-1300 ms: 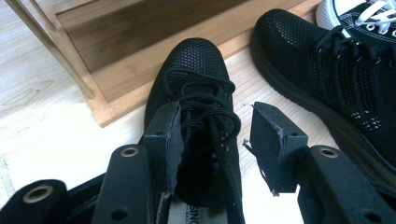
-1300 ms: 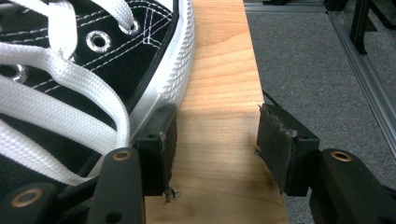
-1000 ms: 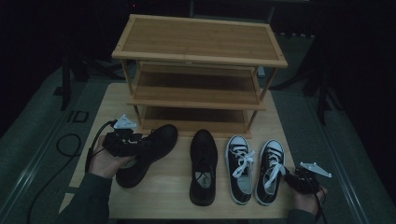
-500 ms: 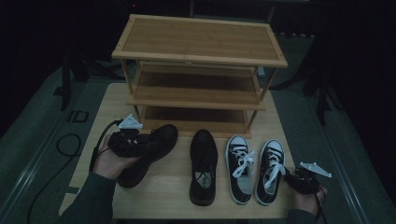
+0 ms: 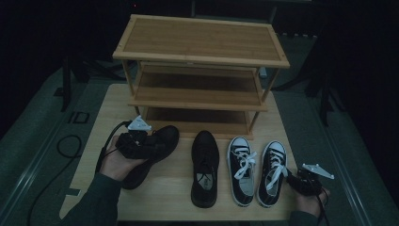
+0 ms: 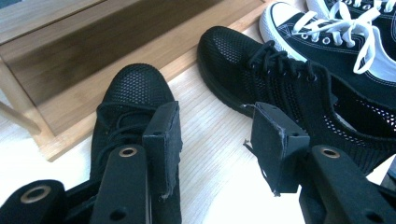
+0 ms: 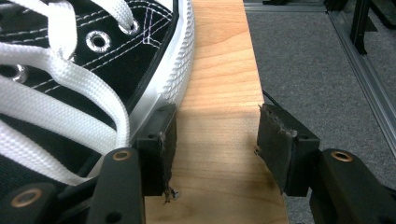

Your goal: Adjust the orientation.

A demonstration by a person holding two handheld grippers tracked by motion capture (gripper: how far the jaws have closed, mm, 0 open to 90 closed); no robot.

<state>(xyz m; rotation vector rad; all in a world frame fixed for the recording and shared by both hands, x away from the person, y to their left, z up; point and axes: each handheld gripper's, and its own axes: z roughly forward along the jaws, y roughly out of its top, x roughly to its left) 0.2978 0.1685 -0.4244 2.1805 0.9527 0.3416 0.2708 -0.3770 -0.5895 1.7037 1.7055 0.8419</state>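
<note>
A black mesh shoe (image 5: 160,141) (image 6: 135,88) lies angled at the table's left. My left gripper (image 5: 149,142) (image 6: 217,140) is open over it: one jaw sits above the laces, the other over bare wood beside it. A second black shoe (image 5: 204,165) (image 6: 271,74) lies at the middle. To its right stand two black-and-white sneakers (image 5: 242,167) (image 5: 274,165) (image 6: 345,32). My right gripper (image 5: 295,180) (image 7: 215,135) is open at the table's front right, one jaw against the white sole of the right sneaker (image 7: 84,70), with nothing between the jaws.
A wooden three-shelf rack (image 5: 202,61) stands at the back of the table (image 5: 164,197), its lowest shelf (image 6: 93,51) just beyond the shoe toes. The table's right edge (image 7: 254,93) runs close to my right gripper, with grey floor (image 7: 317,70) below.
My left gripper has moved rightwards onto the left black shoe. The right gripper and the other shoes have stayed put.
</note>
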